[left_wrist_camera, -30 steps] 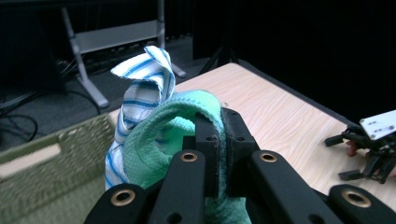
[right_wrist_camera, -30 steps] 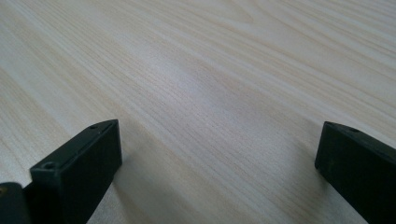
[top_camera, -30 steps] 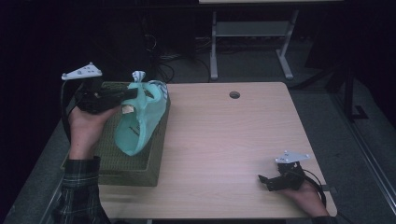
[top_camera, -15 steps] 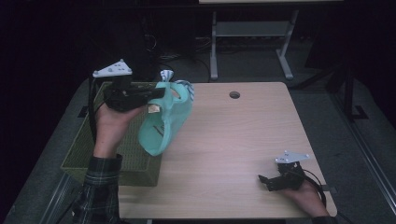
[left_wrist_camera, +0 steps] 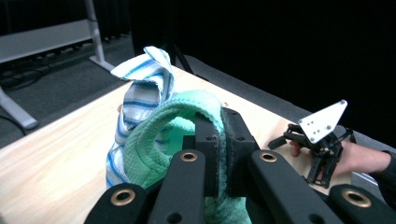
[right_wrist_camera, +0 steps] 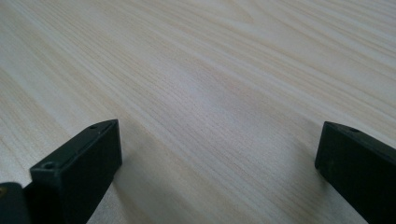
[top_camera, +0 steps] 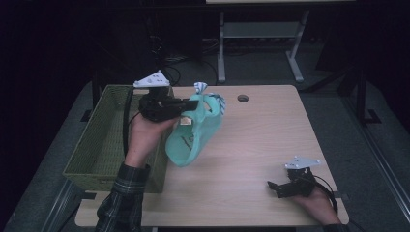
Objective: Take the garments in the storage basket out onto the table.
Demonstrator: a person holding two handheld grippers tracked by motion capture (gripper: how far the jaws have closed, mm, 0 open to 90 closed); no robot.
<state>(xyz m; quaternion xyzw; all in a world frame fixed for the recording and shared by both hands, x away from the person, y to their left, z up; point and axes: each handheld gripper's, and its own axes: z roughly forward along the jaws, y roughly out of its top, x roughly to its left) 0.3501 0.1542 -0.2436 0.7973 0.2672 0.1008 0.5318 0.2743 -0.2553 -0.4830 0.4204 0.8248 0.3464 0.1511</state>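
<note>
Green towel (top_camera: 193, 137) with striped cloth (top_camera: 205, 92) pinched in left gripper (top_camera: 186, 107), jaws clamped, hung clear above table (top_camera: 261, 145) at 9 o'clock, beside basket (top_camera: 99, 145). Right gripper (top_camera: 275, 186) parked at 5 o'clock, jaws wide, nothing between.

This looks like a lab or studio set up for recording: black curtains close off the top and right of the frame, a pale wooden table (top_camera: 270, 145) stands on grey carpet, with a metal table frame (top_camera: 256, 43) and loose cables (top_camera: 164, 48) behind.
</note>
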